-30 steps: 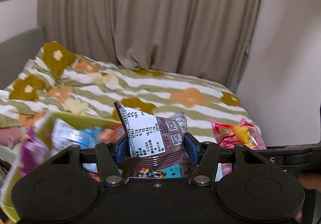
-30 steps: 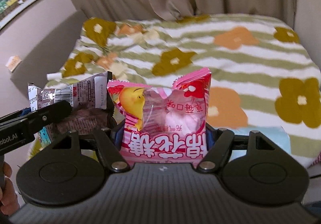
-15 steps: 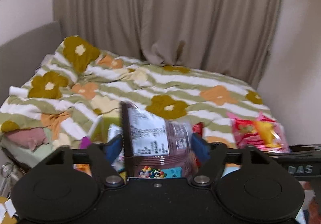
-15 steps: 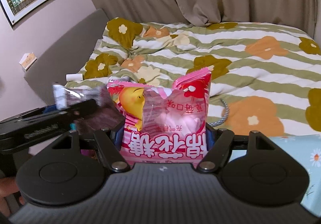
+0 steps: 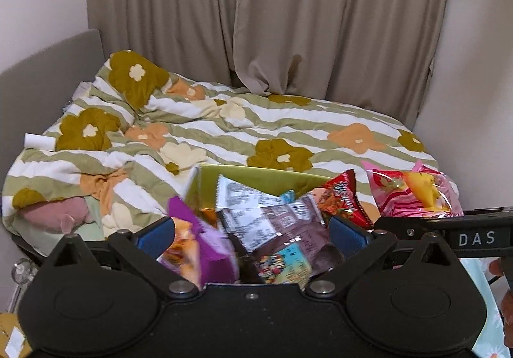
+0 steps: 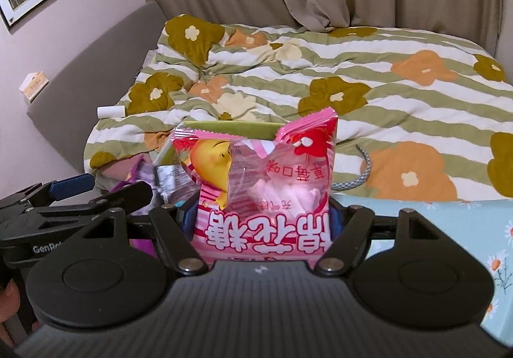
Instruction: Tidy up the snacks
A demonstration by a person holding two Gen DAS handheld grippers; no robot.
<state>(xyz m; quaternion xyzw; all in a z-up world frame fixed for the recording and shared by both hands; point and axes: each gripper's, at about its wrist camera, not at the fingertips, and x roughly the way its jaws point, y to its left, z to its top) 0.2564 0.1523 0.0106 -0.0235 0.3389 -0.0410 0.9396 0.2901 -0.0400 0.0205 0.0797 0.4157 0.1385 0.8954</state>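
Observation:
My left gripper (image 5: 253, 231) is open, its blue pads wide apart. A brown candy packet (image 5: 282, 236) lies loose between them, tipped onto a pile of snacks: a purple bag (image 5: 198, 239), a red bag (image 5: 344, 197) and a yellow-green container (image 5: 256, 177). My right gripper (image 6: 261, 213) is shut on a pink marshmallow bag (image 6: 263, 185) and holds it upright. That bag also shows at the right of the left wrist view (image 5: 413, 194). The left gripper shows in the right wrist view (image 6: 73, 197), to the left and beside it.
A bed with a green-striped flower quilt (image 5: 224, 127) fills the space behind. Beige curtains (image 5: 256, 15) hang at the back. A grey headboard (image 6: 96, 60) is at the left. A light blue daisy cloth (image 6: 449, 229) lies at the lower right, with a grey cord (image 6: 362, 172) on the quilt.
My left gripper has opened and let go of the brown candy packet, which has dropped and tipped onto the snack pile. Both grippers have pulled back from the bed. The right still holds the pink bag.

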